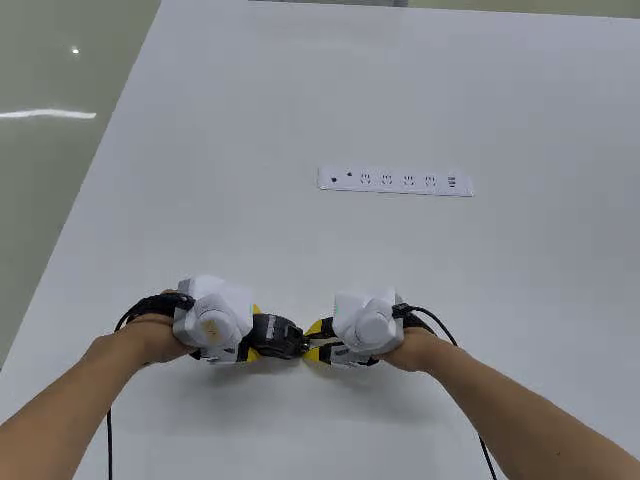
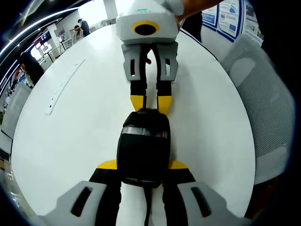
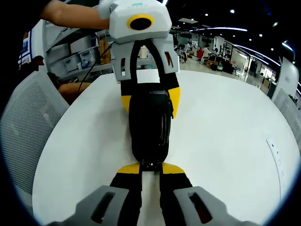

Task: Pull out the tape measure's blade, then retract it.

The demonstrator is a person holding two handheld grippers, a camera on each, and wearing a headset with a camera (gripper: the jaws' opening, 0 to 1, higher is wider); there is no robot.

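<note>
At the table's [image 1: 300,100] near edge, the left gripper [image 2: 143,165] clamps the tape measure [image 2: 143,146]; the right gripper [image 3: 150,168] pinches its hook end. The blade looks undrawn, so pull and retraction both remain.

An open-plan office: a long white tabletop [image 1: 300,100] with a power strip [image 1: 395,181], mesh chairs [image 2: 263,94], wall posters [image 2: 230,19], and ceiling strip lights [image 3: 223,29] across a wide room.

No text is legible (the wall posters [image 2: 230,21] are blurred).
</note>
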